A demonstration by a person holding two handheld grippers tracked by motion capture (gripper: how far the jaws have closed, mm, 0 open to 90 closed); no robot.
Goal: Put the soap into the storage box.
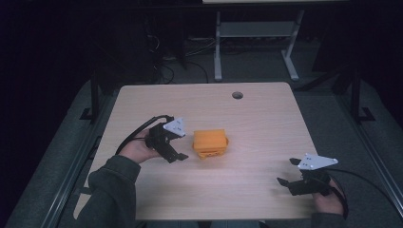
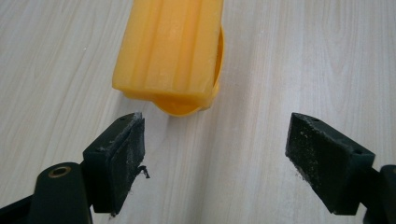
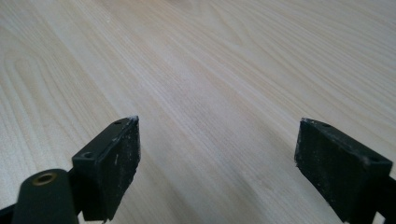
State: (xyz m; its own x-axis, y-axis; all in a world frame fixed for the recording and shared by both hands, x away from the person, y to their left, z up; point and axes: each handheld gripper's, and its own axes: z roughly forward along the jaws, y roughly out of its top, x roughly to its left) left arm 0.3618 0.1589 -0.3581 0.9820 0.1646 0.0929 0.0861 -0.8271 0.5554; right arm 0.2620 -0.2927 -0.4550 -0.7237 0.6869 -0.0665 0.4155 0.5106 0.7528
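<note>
High view: left gripper just beside orange block.

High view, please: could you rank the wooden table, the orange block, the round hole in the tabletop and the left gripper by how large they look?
1. wooden table, by far the largest.
2. orange block and left gripper: they look alike in size, so I would not rank them.
3. round hole, the smallest.
</note>
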